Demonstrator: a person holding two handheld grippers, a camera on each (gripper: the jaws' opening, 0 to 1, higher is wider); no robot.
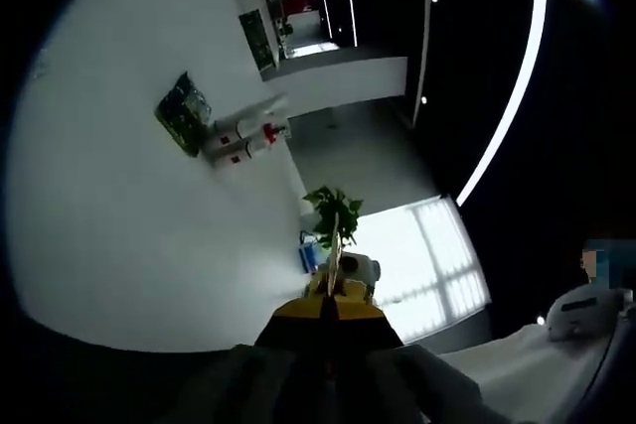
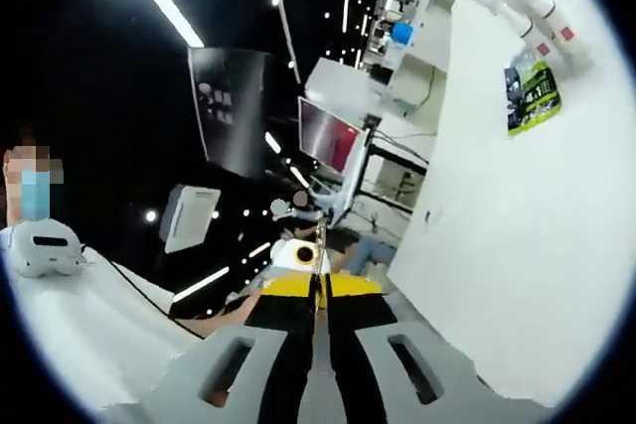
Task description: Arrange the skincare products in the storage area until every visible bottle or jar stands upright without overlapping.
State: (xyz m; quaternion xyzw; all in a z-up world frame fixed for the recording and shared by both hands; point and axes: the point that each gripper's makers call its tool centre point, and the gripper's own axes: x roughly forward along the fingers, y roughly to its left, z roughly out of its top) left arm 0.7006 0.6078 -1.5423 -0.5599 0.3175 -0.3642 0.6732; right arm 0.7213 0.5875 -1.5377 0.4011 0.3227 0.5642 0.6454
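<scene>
Left claw (image 1: 335, 280) is clenched on nothing, like the right claw (image 2: 319, 270). White bottles (image 1: 246, 136) with red marks lie tipped on the white counter (image 1: 119, 206), beside a dark green packet (image 1: 184, 113).

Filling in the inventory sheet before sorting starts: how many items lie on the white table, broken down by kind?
White bottles with red marks, lying on their sides: 2
Dark green printed packet: 1
Total on the white table: 3
Both grippers, left and right, have jaws together and hold nothing.
</scene>
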